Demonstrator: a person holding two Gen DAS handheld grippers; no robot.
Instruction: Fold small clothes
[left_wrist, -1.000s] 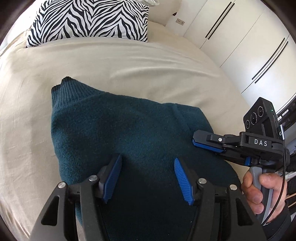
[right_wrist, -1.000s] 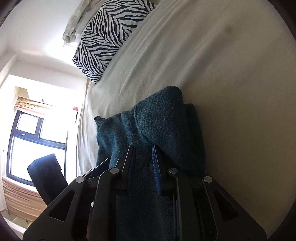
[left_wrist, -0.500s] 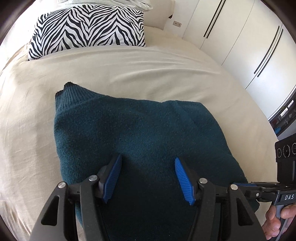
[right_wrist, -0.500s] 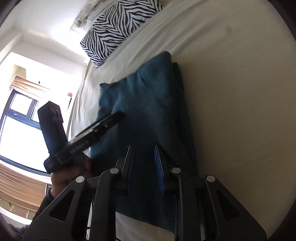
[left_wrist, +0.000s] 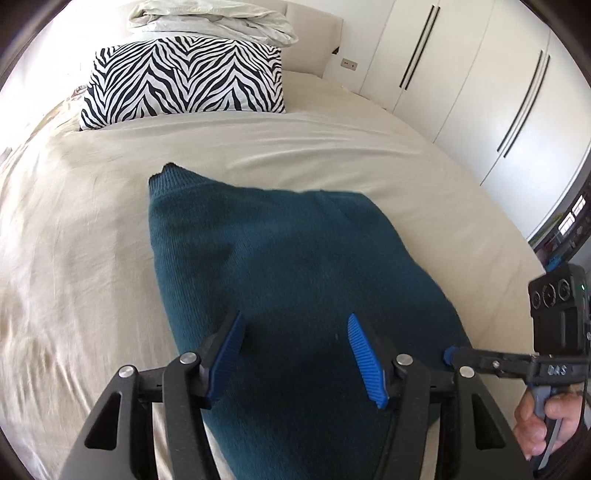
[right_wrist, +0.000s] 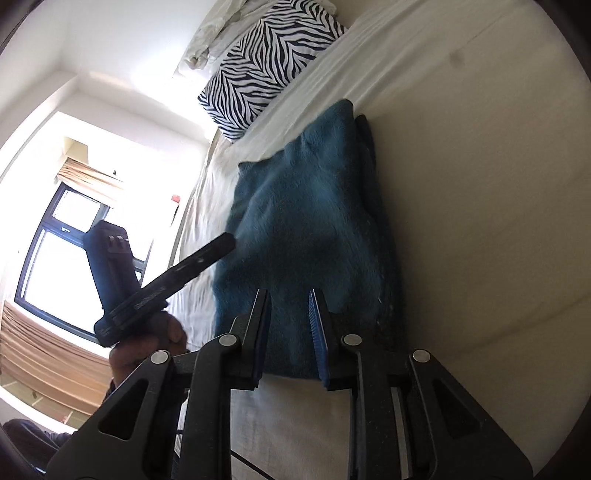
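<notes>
A dark teal knit sweater (left_wrist: 280, 280) lies folded into a rough rectangle on the cream bedsheet (left_wrist: 74, 229); it also shows in the right wrist view (right_wrist: 306, 229). My left gripper (left_wrist: 295, 350) is open and empty, hovering over the sweater's near end. My right gripper (right_wrist: 290, 325) has its jaws a small gap apart with nothing between them, above the sweater's near edge. The right gripper also shows at the lower right of the left wrist view (left_wrist: 517, 360), beside the sweater. The left gripper shows in the right wrist view (right_wrist: 166, 280), left of the sweater.
A zebra-print pillow (left_wrist: 184, 81) and a crumpled white duvet (left_wrist: 214, 22) lie at the head of the bed. White wardrobe doors (left_wrist: 480, 92) stand to the right. A window (right_wrist: 62, 258) is on the left side of the room.
My right gripper has let go of the sweater's folded edge and drawn back to the near end. The fold now lies flat. Both grippers have pulled back and risen a little.
</notes>
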